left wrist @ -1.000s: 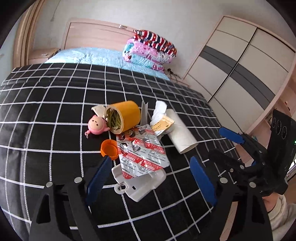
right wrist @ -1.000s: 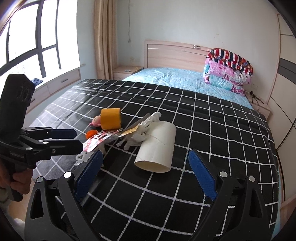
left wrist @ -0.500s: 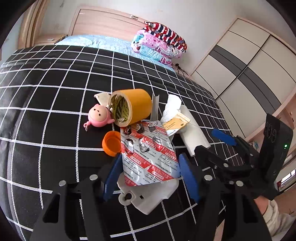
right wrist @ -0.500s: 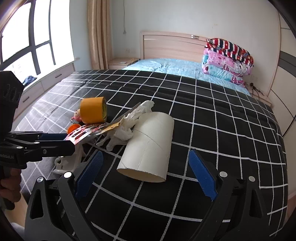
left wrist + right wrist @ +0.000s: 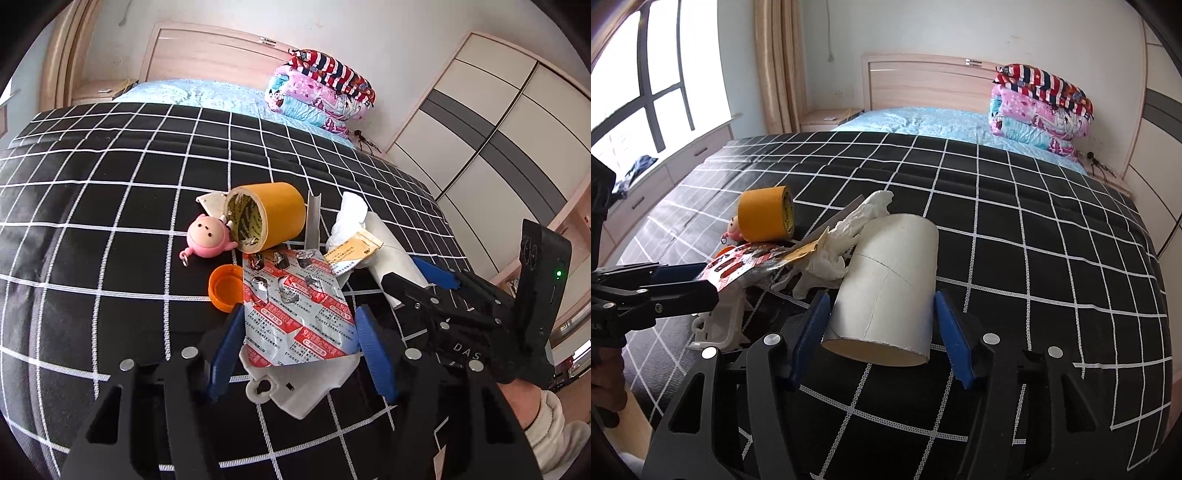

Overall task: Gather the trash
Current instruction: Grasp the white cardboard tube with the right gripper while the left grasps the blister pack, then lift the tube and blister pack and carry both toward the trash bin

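A pile of trash lies on the black checked bedspread point(image 5: 92, 258). A used red and silver pill blister sheet point(image 5: 295, 314) rests on a white plastic piece point(image 5: 299, 387). My left gripper point(image 5: 299, 354) is open, its blue pads on either side of the sheet and close to its edges. A white cardboard tube point(image 5: 886, 291) lies beside crumpled white tissue point(image 5: 846, 236). My right gripper point(image 5: 881, 332) is open with its pads flanking the tube's near end, very close to it. The tube also shows in the left wrist view point(image 5: 395, 254).
A yellow tape roll point(image 5: 269, 214), a pink toy keychain point(image 5: 207, 236), an orange bottle cap point(image 5: 225, 288) and a small yellow packet point(image 5: 351, 251) lie in the same pile. Folded quilts point(image 5: 1041, 114) are stacked at the headboard. A wardrobe point(image 5: 498, 147) stands on the right.
Both grippers moved forward to the pile and narrowed. The left pads now flank the blister sheet, the right pads flank the cardboard tube.
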`<control>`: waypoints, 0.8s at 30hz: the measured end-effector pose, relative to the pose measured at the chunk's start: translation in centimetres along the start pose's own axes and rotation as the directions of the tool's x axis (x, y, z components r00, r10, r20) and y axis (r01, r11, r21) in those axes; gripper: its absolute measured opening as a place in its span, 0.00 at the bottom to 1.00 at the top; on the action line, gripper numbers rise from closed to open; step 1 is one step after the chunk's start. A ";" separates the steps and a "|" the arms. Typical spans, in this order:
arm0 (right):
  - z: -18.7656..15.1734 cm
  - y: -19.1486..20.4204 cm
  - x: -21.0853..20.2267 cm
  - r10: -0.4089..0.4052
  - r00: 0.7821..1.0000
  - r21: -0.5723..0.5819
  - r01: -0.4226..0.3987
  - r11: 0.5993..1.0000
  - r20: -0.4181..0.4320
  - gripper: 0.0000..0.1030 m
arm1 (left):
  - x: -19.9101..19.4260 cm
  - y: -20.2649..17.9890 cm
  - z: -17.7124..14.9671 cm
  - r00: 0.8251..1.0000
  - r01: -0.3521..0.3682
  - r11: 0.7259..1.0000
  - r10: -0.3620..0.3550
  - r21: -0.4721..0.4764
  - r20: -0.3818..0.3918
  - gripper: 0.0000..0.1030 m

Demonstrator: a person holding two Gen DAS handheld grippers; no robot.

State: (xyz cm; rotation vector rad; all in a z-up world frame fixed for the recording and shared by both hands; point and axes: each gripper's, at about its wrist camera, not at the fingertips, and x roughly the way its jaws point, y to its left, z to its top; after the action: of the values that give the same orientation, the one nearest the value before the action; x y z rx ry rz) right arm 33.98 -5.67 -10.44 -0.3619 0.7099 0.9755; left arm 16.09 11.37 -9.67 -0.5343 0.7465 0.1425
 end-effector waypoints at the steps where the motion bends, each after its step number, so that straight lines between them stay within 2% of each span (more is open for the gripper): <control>1: 0.0 0.0 -0.2 -0.002 1.000 0.004 0.002 1.000 0.004 0.56 | -0.2 0.0 -0.1 1.000 0.002 1.000 -0.002 0.000 0.002 0.57; 11: -0.9 -0.3 -2.4 -0.005 1.000 0.031 0.004 1.000 0.023 0.54 | -2.8 -0.9 -0.8 0.999 0.001 1.000 -0.002 0.030 0.038 0.57; 13: -1.3 -0.1 -2.9 -0.008 1.000 0.034 0.007 0.999 0.026 0.43 | -3.4 -1.1 -1.0 0.999 0.003 0.999 -0.005 0.037 0.045 0.57; 14: -1.3 -0.1 -3.1 -0.008 1.000 0.037 0.007 0.999 0.028 0.24 | -3.6 -1.3 -1.1 0.999 0.004 0.999 -0.006 0.040 0.047 0.57; 17: -1.7 -0.4 -3.9 -0.005 1.000 0.054 0.004 0.999 0.031 0.22 | -4.2 -1.6 -1.4 0.998 0.005 0.999 -0.008 0.050 0.054 0.57; 19: -2.0 -0.4 -3.9 -0.015 1.000 0.052 0.014 0.999 0.024 0.26 | -4.5 -1.8 -1.5 0.998 0.007 0.999 -0.010 0.051 0.058 0.57; 21: -2.1 -0.3 -4.1 -0.005 1.000 0.052 0.004 0.999 0.028 0.51 | -4.8 -1.9 -1.8 0.998 0.010 0.998 -0.013 0.055 0.062 0.57; 23: -2.1 0.2 -4.0 -0.014 1.000 0.037 0.013 0.999 0.027 0.59 | -5.1 -2.1 -2.0 0.998 0.009 0.998 -0.013 0.060 0.065 0.57; 24: -2.1 0.4 -3.8 -0.017 1.000 0.030 0.017 0.999 0.023 0.59 | -5.2 -2.1 -2.0 0.998 0.011 0.998 -0.015 0.061 0.065 0.57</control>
State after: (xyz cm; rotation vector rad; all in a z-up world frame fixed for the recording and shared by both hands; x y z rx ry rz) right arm 31.49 -9.05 -9.29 -0.3295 0.6985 0.9509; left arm 11.73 8.85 -6.44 -0.4739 0.6810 0.1247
